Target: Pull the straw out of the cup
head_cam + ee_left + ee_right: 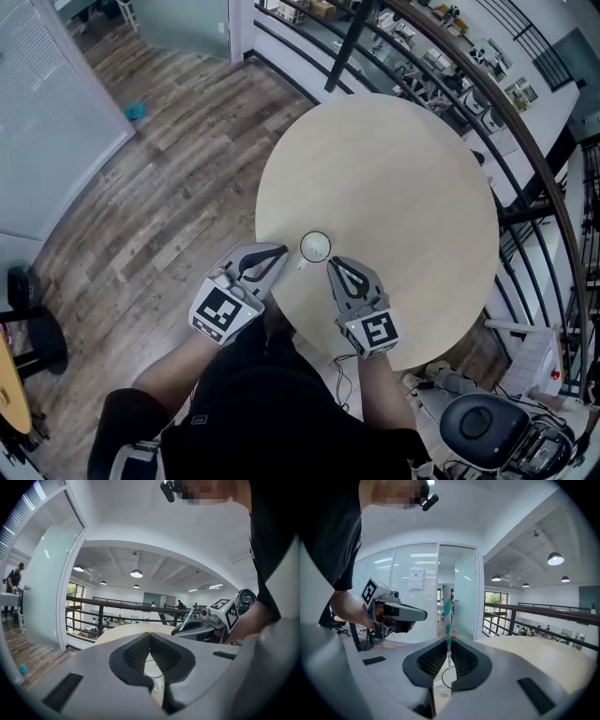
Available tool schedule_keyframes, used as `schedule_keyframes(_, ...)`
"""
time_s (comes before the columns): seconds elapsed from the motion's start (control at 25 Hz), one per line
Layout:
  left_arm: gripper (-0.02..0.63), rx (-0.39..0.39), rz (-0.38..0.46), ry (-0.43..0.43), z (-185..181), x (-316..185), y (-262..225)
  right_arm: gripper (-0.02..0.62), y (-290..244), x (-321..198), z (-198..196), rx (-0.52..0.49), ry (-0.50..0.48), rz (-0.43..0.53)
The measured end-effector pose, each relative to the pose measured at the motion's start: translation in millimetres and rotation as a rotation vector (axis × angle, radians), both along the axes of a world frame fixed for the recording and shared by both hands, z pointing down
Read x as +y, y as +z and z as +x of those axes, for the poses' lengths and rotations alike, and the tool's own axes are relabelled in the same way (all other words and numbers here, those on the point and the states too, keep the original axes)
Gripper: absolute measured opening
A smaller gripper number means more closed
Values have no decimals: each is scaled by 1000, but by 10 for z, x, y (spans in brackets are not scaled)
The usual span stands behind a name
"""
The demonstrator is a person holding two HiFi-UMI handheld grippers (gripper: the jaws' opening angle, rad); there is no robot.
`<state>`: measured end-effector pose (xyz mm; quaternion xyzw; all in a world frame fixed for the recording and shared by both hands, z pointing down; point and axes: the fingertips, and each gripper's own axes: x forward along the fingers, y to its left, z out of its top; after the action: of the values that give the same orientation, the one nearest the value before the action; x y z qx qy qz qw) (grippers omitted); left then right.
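A clear cup [315, 247] stands near the front edge of the round pale table [403, 178]. My right gripper [331, 263] hangs just right of the cup and above it, shut on a teal-and-white striped straw [447, 616]. The straw stands upright between its pads [461, 658], and the cup's rim [449, 678] shows below them. Its lower end looks lifted above that rim. My left gripper [280, 252] hovers just left of the cup, tips together with nothing between them. In the left gripper view the cup [153, 668] shows below the jaws, and the straw [189, 618] rises from the right gripper [177, 631].
A dark railing [487, 84] curves round the far side of the table, with a lower floor beyond. Wood flooring [169, 169] lies to the left, beside a glass wall [412, 592]. A black chair [480, 427] stands at the lower right.
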<state>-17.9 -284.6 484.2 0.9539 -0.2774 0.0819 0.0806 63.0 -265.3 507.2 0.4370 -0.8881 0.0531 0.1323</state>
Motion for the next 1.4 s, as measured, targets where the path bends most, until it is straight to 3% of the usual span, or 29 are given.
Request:
schedule_keyframes(0.16, 8, 22, 6, 50, -8, 62, -140, 39, -220, 44, -36, -1, 35, 7)
schedule_keyframes(0.52, 8, 30, 0, 122, 94, 277, -359, 39, -747, 334, 83, -134, 98, 5)
schedule_keyframes(1.0, 8, 2, 71, 135, 655, 573, -825, 39, -1447, 984, 814, -203, 117, 85)
schedule_keyframes(1.4, 8, 11, 85, 175, 1218, 824, -1039, 39, -1610, 1311, 1407, -290, 136, 122)
